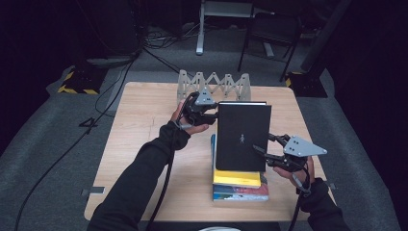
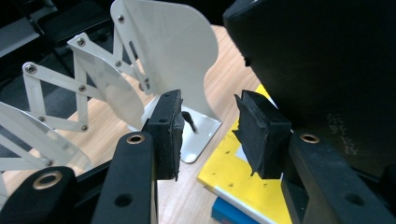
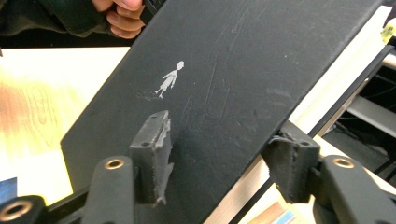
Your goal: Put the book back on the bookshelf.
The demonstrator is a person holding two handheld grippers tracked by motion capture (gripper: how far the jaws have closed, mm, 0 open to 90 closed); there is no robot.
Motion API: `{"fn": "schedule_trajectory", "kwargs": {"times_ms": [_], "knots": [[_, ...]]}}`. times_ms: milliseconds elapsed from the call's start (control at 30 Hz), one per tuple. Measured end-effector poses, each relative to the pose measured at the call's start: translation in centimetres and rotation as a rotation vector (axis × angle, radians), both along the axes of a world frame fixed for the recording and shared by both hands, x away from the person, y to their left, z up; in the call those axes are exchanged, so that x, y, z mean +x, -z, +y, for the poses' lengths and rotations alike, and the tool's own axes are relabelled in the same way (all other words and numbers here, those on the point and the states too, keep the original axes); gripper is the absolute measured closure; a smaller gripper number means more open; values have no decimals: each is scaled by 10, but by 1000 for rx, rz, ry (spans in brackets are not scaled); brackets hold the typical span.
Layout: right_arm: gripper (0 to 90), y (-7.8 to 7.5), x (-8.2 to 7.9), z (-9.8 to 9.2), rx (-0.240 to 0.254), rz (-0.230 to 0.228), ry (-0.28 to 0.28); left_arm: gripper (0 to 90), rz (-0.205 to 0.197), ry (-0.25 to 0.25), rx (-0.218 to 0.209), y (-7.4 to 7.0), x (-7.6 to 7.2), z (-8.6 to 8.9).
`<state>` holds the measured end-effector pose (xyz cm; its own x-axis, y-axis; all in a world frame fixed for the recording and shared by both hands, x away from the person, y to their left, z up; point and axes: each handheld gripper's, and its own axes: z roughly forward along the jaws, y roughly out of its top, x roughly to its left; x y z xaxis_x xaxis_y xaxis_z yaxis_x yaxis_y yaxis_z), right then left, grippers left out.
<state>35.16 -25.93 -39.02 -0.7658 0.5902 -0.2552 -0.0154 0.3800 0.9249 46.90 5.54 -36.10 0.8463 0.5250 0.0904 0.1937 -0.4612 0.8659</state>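
A black book (image 1: 243, 137) with a small white figure on its cover is tilted up off a stack, far end raised. Under it lie a yellow book (image 1: 236, 178) and a blue-and-red book (image 1: 240, 193). My left gripper (image 1: 214, 111) is at the black book's far left corner. In the left gripper view the left gripper (image 2: 208, 133) is open, the gap empty, and the black book (image 2: 327, 60) rests beside and above its right jaw. My right gripper (image 1: 265, 144) straddles the near right edge. In the right gripper view the right gripper (image 3: 217, 154) has one pad on the black book's (image 3: 243, 70) cover and the other under its edge.
A white expanding book rack (image 1: 214, 86) stands at the wooden table's (image 1: 144, 144) far edge, just behind the left gripper; its plates (image 2: 163, 60) are close in the left gripper view. A dark chair (image 1: 272, 29) and cables sit on the floor beyond. The person's left hand (image 3: 121, 18) is visible past the book.
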Motion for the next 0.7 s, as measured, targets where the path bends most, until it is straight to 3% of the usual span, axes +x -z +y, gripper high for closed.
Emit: {"fn": "schedule_trajectory", "kwargs": {"times_ms": [200,400,500,700], "knots": [[557,-1,-20,-3,4,-49,-39,556,-18,-4,-41,-1,-10,5],[624,-2,-32,-5,10,-61,-98,451,-52,-15,-27,-2,-19,8],[642,-2,-35,-6,12,-63,-127,382,-73,-14,5,2,-24,9],[651,-2,-38,-6,8,-67,-142,306,-39,4,29,17,-37,20]]}}
